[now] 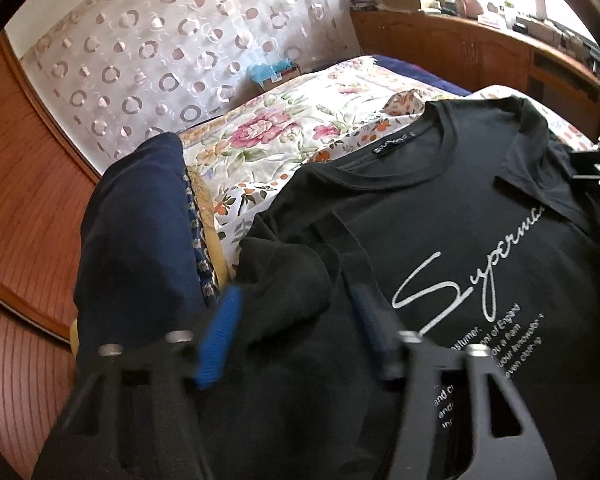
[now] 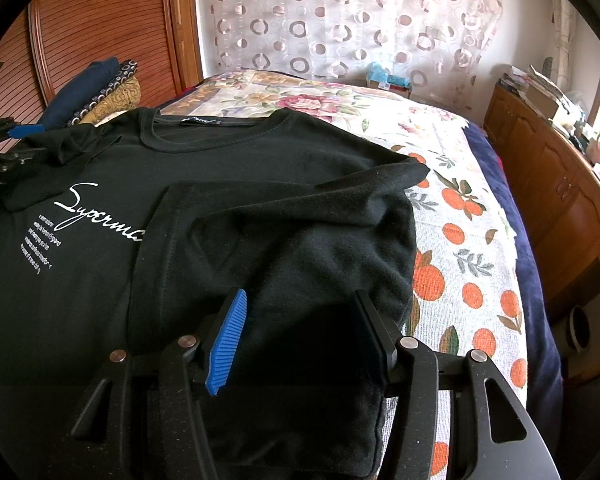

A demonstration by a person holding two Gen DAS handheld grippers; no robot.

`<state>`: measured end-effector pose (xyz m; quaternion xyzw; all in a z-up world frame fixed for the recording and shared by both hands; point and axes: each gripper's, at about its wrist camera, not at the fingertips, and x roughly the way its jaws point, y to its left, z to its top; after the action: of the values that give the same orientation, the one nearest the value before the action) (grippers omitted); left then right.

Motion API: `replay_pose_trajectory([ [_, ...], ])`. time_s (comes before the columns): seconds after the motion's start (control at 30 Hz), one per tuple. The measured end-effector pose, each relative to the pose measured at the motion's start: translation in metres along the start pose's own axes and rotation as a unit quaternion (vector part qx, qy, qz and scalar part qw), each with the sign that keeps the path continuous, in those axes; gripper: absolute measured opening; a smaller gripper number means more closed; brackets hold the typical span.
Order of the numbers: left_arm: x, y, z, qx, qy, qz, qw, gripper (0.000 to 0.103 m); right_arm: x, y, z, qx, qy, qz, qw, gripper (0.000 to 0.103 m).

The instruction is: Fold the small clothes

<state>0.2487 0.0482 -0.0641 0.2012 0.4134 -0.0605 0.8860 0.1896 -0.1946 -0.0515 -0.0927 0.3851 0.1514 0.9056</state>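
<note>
Lying face up across the lower half of both views, the black T-shirt [image 2: 100, 280] rests on the floral bedspread [image 2: 460, 216], its collar pointing toward the upper middle of each frame and its white script print showing. In the right wrist view the sleeve and side panel are turned inward over the print, which suggests the sides are being brought to the centre to narrow the shirt before it is folded lengthwise. The right gripper [image 2: 300, 320] sits at lower centre with its jaws spread and a thick layer of folded cloth between them; the blue pad [image 2: 226, 344] stands apart from the cloth, so the jaws look released rather than clenched. In the left wrist view the left gripper [image 1: 292, 320] is likewise spread, a bunched sleeve lying between its fingers without being pinched. Beyond the shirt, a stack of folded clothes [image 1: 136, 232] sits at left of that frame, probably finished pieces kept aside. A patterned curtain [image 2: 340, 20] hangs across the top.
</note>
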Motion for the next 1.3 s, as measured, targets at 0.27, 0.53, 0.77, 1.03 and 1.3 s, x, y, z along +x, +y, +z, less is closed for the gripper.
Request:
replay_pose_trajectory([
  [0.27,-0.014,0.023,0.010,-0.035,-0.024,-0.004,0.9991,0.003,0.001,0.000,0.000,0.000,0.000,0.000,1.000,0.056],
  [0.53,-0.044,0.064,0.011,-0.105,-0.078,0.014,0.9913,0.003,0.000,0.000,0.000,0.000,0.000,0.000,1.000,0.056],
  [0.77,-0.048,0.082,0.004,-0.147,-0.101,-0.003,0.9840,0.002,-0.003,-0.003,-0.001,0.001,0.000,0.000,1.000,0.056],
  [1.03,-0.077,0.057,-0.001,-0.133,-0.135,-0.033,0.9814,0.002,-0.003,-0.030,0.011,0.022,-0.007,-0.017,1.000,0.056],
  [1.3,-0.092,0.037,-0.007,-0.112,-0.151,-0.056,0.9806,0.002,0.033,-0.076,0.038,0.078,0.024,-0.022,0.996,0.056],
])
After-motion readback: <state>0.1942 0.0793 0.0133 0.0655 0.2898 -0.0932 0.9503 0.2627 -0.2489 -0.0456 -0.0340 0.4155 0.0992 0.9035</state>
